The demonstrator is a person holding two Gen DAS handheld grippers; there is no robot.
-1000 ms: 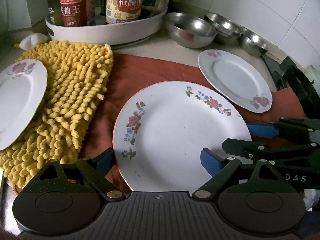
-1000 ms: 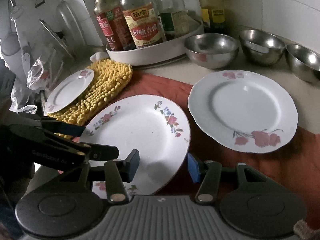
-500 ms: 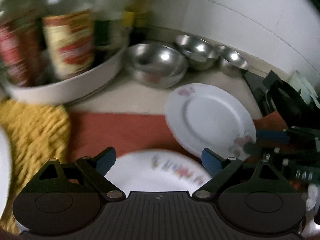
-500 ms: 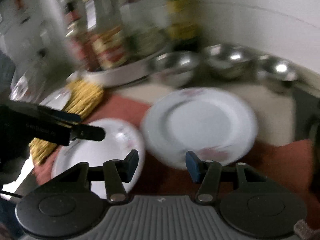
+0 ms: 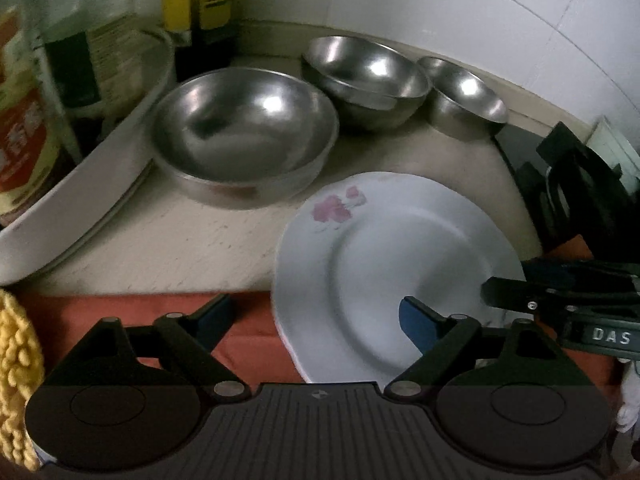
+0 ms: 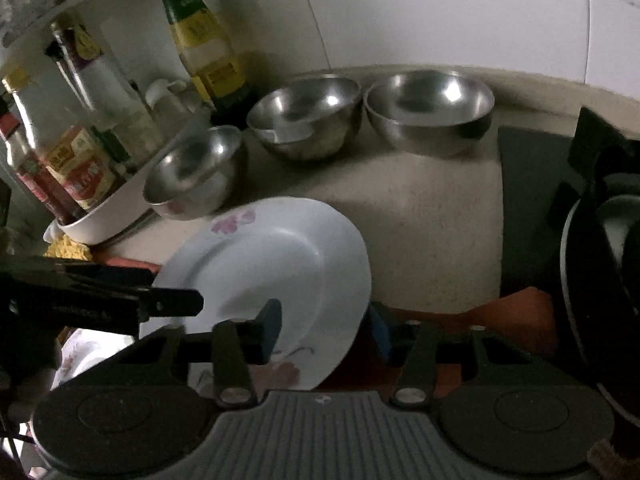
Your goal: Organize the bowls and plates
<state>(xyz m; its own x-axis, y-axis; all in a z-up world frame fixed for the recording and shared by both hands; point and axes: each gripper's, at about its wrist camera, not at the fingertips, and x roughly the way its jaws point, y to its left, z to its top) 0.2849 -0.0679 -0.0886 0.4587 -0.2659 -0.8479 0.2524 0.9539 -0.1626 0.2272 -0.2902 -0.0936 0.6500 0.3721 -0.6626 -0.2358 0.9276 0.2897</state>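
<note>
bare counter ahead, steel bowls blocking wall side

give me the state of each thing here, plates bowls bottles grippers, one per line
pink-flower plate: tilted, near rim between the right gripper's fingers
right gripper: jaws just closing, astride the plate rim; contact unclear
left gripper: open, holding nothing
steel bowls: three, upright, empty, along the wall
white tray: holds upright bottles
bottles: upright, capped

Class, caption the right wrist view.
Right claw straddling the near rim of the pink-flowered white plate, three steel bowls behind.
</note>
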